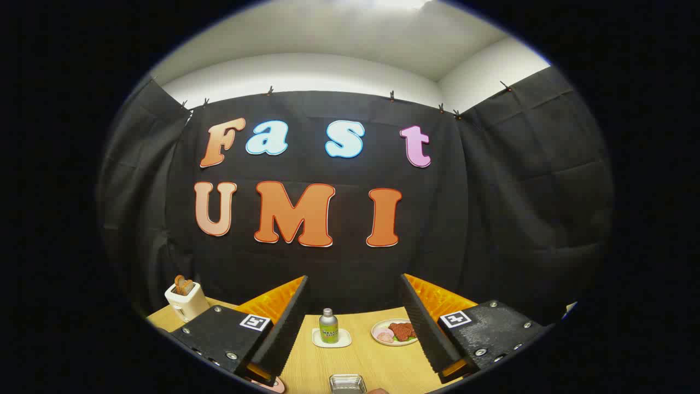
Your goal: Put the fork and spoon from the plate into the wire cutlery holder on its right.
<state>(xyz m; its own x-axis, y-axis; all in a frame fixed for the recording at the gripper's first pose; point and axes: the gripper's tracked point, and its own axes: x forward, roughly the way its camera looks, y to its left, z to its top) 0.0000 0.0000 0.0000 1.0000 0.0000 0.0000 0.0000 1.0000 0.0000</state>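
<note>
Betw spread tool (350, 328) fingers: small round metal bottle (328, 326) upright on wood table (377, 361)

bottle (328, 325) – 1 | toaster (186, 300) – 1 | food plate (395, 332) – 1 | metal tray (347, 383) – 1

The worktop (377, 364) looks like pale wood with a fine grain and a smooth, matt finish, and the booth's wall (508, 219) is matt black cloth hung in soft creases. The small bottle (327, 326) has a shiny metallic cap and shoulder, the tin (347, 383) just ahead of the spread fingers of the hand-held gripper (354, 334) is glossy metal, and the toaster (186, 300) looks like smooth cream plastic.
</note>
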